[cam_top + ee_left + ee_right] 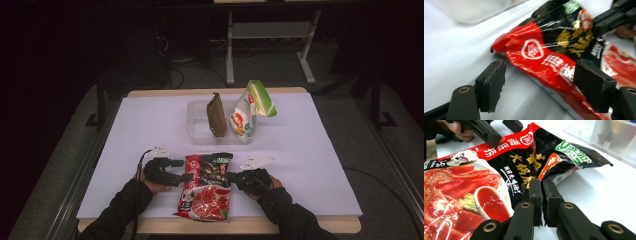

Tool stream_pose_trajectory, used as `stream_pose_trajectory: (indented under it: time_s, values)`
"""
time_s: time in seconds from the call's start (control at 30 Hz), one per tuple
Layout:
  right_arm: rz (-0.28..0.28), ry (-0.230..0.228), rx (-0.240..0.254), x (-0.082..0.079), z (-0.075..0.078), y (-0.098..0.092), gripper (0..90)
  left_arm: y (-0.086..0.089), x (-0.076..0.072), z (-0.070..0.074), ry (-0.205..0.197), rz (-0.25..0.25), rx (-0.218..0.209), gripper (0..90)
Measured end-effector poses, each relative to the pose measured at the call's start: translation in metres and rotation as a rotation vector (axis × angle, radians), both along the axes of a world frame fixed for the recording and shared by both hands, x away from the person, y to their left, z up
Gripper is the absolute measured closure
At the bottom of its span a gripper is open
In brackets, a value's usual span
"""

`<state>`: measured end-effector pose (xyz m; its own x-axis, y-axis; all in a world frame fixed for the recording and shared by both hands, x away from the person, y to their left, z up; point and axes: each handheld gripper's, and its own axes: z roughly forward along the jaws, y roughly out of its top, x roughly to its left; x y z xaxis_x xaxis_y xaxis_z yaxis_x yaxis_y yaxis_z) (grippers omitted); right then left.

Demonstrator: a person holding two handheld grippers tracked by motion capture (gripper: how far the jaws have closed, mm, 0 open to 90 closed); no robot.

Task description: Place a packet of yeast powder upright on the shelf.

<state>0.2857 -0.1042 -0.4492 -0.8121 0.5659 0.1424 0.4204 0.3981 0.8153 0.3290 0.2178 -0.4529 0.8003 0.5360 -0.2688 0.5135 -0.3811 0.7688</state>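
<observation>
Pouch [207,186] betw. tools: right tool [234,176] pinches edge, left tool [186,170] loose.

The sauce packet [207,187] is laid at the worktop's [310,165] near edge, flanked left and right by tongs; behind it, two pouches are stood in the tray [196,125].

Glossy plastic pouch [207,187]; matt white tabletop [310,165].
</observation>
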Motion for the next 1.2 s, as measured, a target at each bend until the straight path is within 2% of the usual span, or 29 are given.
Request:
stream_pose_trajectory:
  time_s: [0.03, 0.1, 0.17, 0.23, 0.33, 0.4, 0.47, 0.5, 0.57, 0.63, 0.7, 0.8, 1.03, 1.2]
  values:
    - [-0.004, 0.006, 0.002, 0.001, 0.0, -0.001, 82.4, -0.001, 0.001, 0.0, 0.0, 0.001, -0.002, 25.0]
    - [-0.021, 0.034, 0.015, 0.003, -0.001, -0.002, 75.2, -0.003, 0.0, -0.001, 0.003, -0.034, 0.009, 25.2]
    - [-0.01, 0.059, 0.025, 0.006, -0.001, -0.004, 70.6, -0.006, -0.002, -0.001, 0.0, -0.049, 0.032, 25.6]
    - [-0.01, 0.112, 0.039, 0.01, -0.003, -0.004, 61.3, -0.008, -0.002, -0.002, -0.001, -0.06, 0.044, 25.8]
    - [-0.022, 0.126, 0.02, 0.012, -0.004, 0.002, 46.9, -0.008, 0.0, -0.002, 0.006, -0.059, 0.043, 25.4]
    - [0.001, 0.201, 0.01, 0.015, -0.006, 0.009, 40.6, -0.009, 0.0, -0.002, 0.007, -0.059, 0.045, 25.4]
    - [-0.009, 0.205, 0.003, 0.017, -0.006, 0.011, 39.0, -0.01, 0.0, -0.003, 0.004, -0.063, 0.049, 25.4]
    - [-0.007, 0.231, 0.005, 0.02, -0.006, 0.013, 37.9, -0.01, 0.0, -0.003, 0.005, -0.063, 0.047, 25.4]
    - [0.002, 0.252, -0.005, 0.023, -0.005, 0.017, 39.2, -0.01, 0.0, -0.003, 0.004, -0.066, 0.048, 25.5]
    - [-0.005, 0.253, -0.012, 0.025, -0.004, 0.019, 43.5, -0.011, 0.0, -0.002, 0.004, -0.065, 0.051, 25.4]
    - [-0.017, 0.253, -0.001, 0.025, -0.005, 0.017, 53.9, -0.011, 0.0, -0.002, 0.005, -0.065, 0.049, 25.4]
    - [-0.022, 0.265, 0.03, 0.026, -0.007, 0.011, 64.6, -0.01, 0.001, -0.002, 0.015, -0.065, 0.039, 25.4]
    - [-0.015, 0.189, 0.055, 0.018, -0.005, 0.006, 77.1, -0.008, 0.001, -0.002, 0.016, -0.06, 0.032, 24.2]
    - [-0.008, 0.142, 0.046, 0.013, -0.002, 0.006, 79.3, -0.006, 0.001, -0.002, 0.017, -0.047, 0.018, 23.7]
